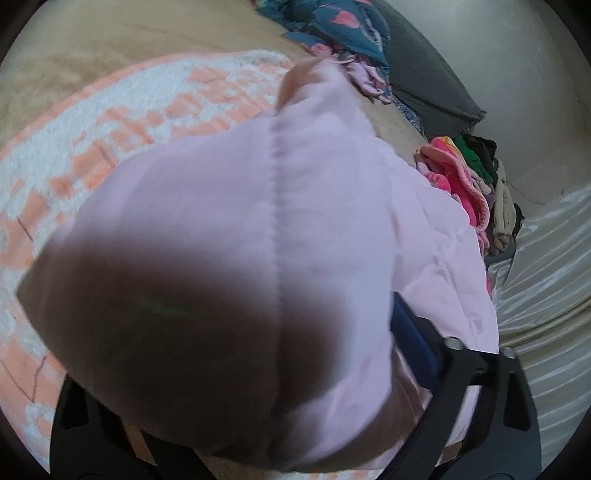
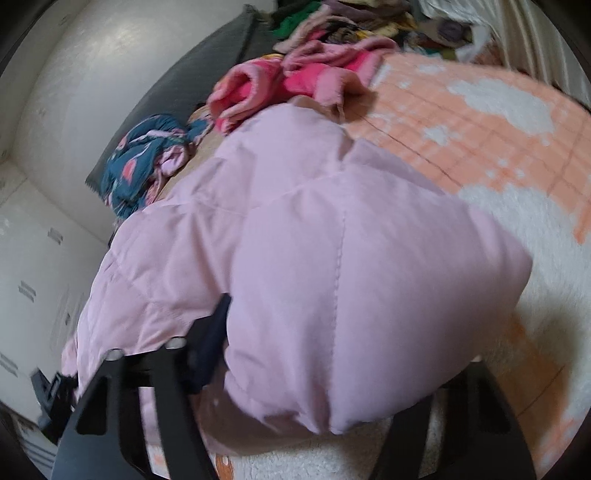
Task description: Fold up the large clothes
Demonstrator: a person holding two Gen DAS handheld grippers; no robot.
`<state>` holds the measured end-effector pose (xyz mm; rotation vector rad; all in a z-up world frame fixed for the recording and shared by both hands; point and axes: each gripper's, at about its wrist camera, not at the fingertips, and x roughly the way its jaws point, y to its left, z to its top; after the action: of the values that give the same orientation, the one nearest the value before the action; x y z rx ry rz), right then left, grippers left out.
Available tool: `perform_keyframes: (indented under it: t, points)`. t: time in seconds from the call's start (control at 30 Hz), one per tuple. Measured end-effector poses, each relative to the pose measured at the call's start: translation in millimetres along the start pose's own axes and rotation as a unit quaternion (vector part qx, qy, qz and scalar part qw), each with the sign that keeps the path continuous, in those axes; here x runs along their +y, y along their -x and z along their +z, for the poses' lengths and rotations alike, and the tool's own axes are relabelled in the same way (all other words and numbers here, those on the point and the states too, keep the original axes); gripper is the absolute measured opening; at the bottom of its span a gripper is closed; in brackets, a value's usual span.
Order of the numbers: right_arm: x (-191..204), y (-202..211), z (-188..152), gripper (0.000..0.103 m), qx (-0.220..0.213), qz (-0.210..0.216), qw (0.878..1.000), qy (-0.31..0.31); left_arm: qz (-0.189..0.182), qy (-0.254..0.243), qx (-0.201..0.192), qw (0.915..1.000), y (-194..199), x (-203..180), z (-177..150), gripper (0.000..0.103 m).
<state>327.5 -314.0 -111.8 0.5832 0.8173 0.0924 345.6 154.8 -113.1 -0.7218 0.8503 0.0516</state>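
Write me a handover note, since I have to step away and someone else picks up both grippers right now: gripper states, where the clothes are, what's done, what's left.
Left gripper: pink puffer jacket bulges between its jaws; looks gripped, though only one finger shows.
Right gripper: same, on another part of the jacket.
Jacket lies bunched on the peach-and-white blanket.
Other clothes wait behind: blue patterned garment, bright pink fleece, mixed pile.
Done: jacket picked out and gathered. Left: finish its fold, then the remaining clothes.
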Motion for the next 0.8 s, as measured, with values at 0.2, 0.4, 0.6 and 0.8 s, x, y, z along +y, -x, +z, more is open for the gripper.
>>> perform_keyframes:
  t: [0.2,0.4,0.6,0.8]
  points:
    - [28.8,10.0,0.4,0.038,-0.01,-0.03,0.995,0.093,0.031,-0.097,-0.027,0.9944,20.1,-36.9,1.6,0.04]
    - [64.1,40.2,-0.9,0.032,-0.042,-0.038,0.981,0.186,0.045,-0.159,-0.044,0.9853,46.7,-64.2,9.0,0.03]
    - [111.7,91.0,-11.8,0.03,-0.094,-0.023,0.952,0.291,0.049,-0.208,-0.068,0.9746,80.2,-82.0,7.8,0.027]
    - [135.0,135.3,-38.8,0.03,-0.119,0.001,0.932,0.342,0.053,-0.237,-0.088,0.966,114.5,-87.5,-3.5,0.027]
